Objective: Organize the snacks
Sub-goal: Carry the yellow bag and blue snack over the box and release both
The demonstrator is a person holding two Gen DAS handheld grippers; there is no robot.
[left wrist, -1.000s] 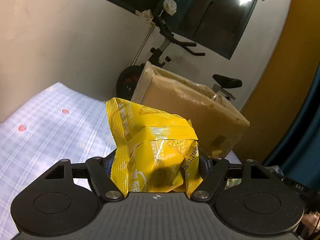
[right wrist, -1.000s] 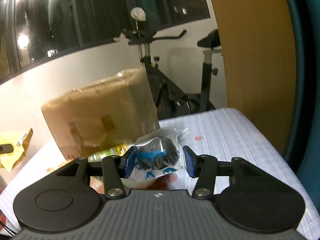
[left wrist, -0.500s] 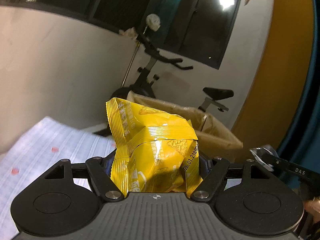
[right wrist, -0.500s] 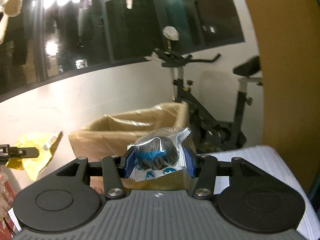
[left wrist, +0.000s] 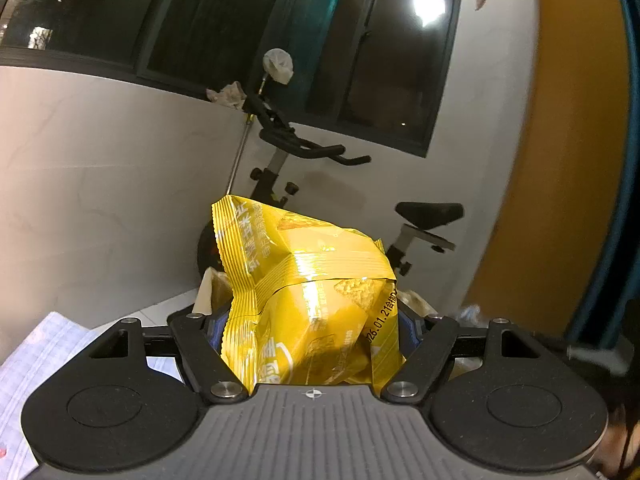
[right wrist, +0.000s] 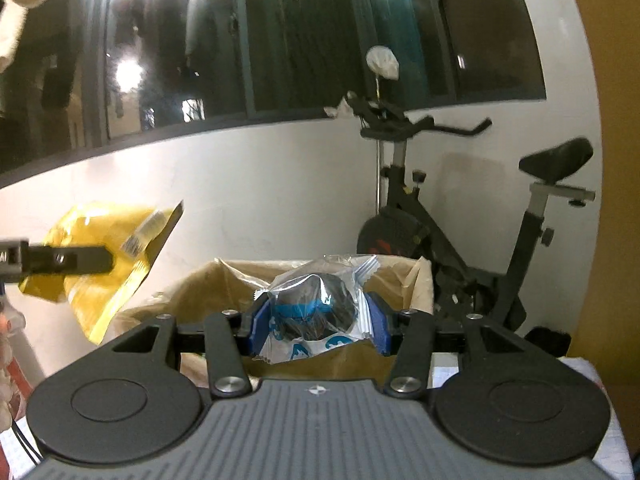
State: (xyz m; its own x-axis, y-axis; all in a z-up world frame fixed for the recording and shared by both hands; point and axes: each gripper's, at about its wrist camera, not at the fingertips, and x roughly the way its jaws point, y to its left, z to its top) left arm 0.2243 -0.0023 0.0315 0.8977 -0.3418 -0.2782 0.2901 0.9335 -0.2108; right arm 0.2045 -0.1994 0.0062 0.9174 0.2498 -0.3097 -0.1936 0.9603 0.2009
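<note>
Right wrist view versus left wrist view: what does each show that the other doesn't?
Only the right wrist view shows the clear-wrapped dark snack pinched in the right tongs, plus the open cardboard box beneath. Only the left wrist view shows the yellow bag's printed date and the left tongs gripping it. Both show the yellow bag, the exercise bike and the dark windows.

White wall [left wrist: 100,184], dark windows [right wrist: 304,40] reflecting lights, exercise bike [right wrist: 472,232], yellow-orange wall [left wrist: 560,160] right.
</note>
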